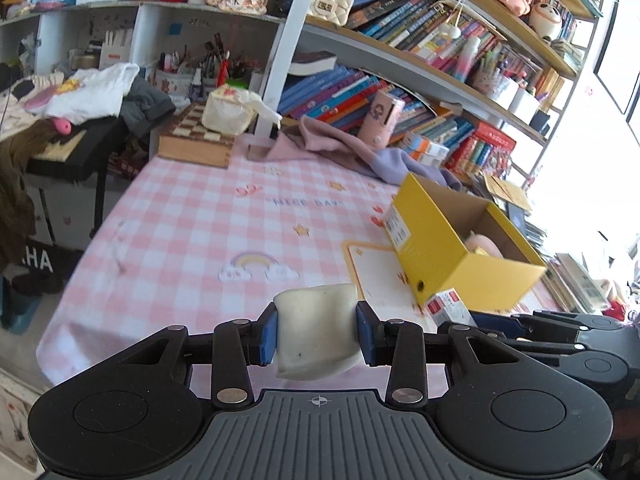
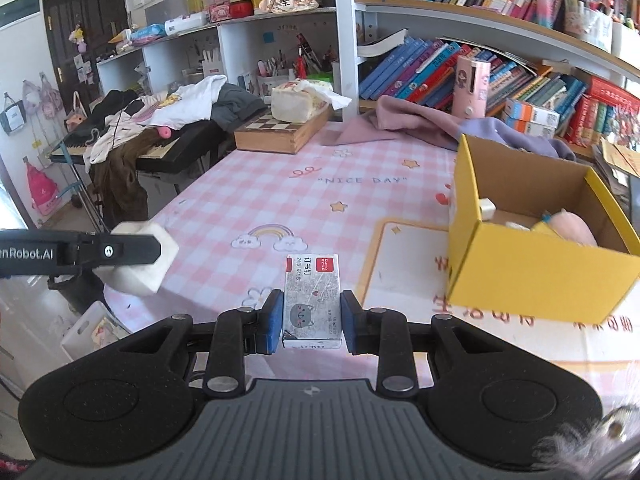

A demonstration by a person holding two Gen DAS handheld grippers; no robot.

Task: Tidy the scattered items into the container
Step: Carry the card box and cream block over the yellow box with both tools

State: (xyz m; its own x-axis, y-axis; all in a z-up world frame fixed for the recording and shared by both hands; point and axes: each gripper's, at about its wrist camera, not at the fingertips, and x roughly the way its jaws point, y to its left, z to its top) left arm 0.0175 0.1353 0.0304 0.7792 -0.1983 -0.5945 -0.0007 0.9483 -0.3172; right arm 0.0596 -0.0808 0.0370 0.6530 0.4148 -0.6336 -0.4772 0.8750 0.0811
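Observation:
My left gripper [image 1: 316, 332] is shut on a white eraser block [image 1: 316, 330] and holds it above the near edge of the pink checked table. The block also shows at the left of the right wrist view [image 2: 140, 258]. My right gripper [image 2: 312, 316] is shut on a small staple box [image 2: 312, 298] with a cat drawing, just above the table. The staple box also shows in the left wrist view [image 1: 448, 306]. The open yellow cardboard box [image 2: 532, 268] stands to the right, also in the left wrist view [image 1: 440, 256]. A pink soft item [image 2: 572, 228] lies inside it.
A wooden chess box [image 2: 280, 134] with a tissue pack sits at the far table edge. Pink and purple cloth [image 2: 424, 120] lies against the bookshelf. A white mat [image 2: 404, 252] with an orange border lies beside the yellow box. A keyboard [image 2: 160, 152] piled with clothes stands left.

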